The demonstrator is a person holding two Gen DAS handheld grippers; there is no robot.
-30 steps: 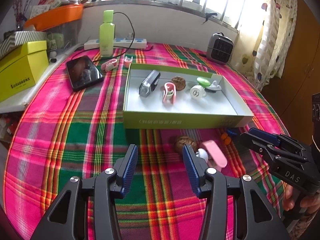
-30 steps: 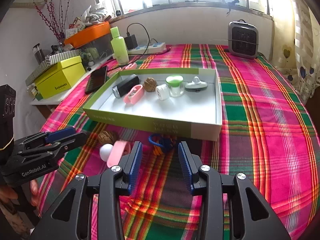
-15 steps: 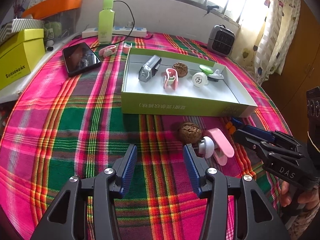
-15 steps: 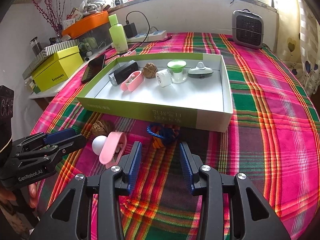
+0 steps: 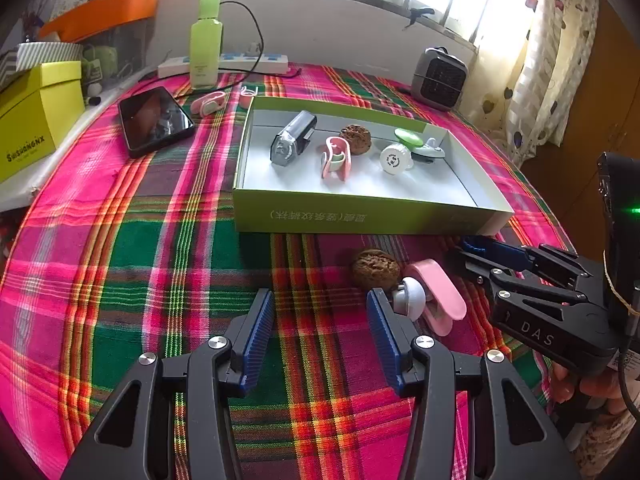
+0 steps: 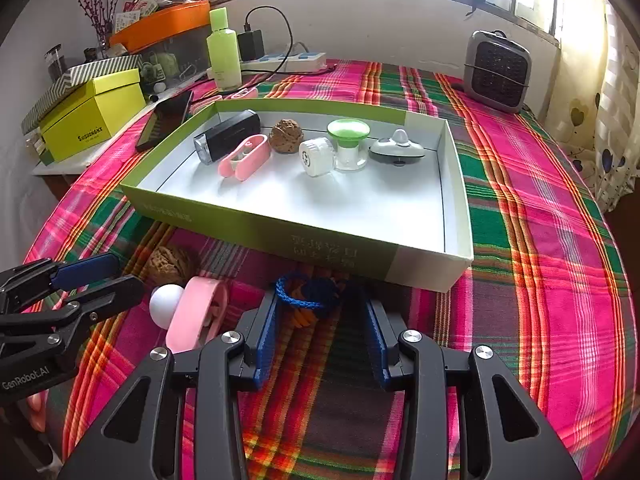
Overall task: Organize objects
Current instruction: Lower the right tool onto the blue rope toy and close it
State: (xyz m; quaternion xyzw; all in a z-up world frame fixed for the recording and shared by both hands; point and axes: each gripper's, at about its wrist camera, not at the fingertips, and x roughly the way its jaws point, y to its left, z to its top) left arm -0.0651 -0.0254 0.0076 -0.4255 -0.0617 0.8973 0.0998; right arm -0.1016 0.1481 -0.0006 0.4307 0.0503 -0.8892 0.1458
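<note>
**Q:** Two grippers on the go, so what are they each doing?

**A:** Both are parted with nothing pinched. My left gripper (image 5: 320, 332) hangs over the pink and green plaid tablecloth (image 5: 120, 264) with bare cloth between its jaws. The small white ball (image 5: 412, 300) sits just outside its right finger, touching the pink plastic clip (image 5: 440, 292), and the brown wrinkled walnut (image 5: 376, 268) is right behind them.

**Q:** And the right one?

**A:** My right gripper (image 6: 320, 320) points down at the blue braided cord loop with orange bits (image 6: 308, 292). The loop lies just past the fingertips, close in front of the shallow green cardboard box (image 6: 340, 248). Pads aren't touching it.

**Q:** What's in the box?

**A:** Six things in a row along the back: black rectangular flashlight (image 6: 228, 136), another pink clip (image 6: 244, 156), a second walnut (image 6: 286, 130), small white round jar (image 6: 316, 156), green-capped clear container (image 6: 348, 144), and a grey domed gadget (image 6: 396, 148).
</note>
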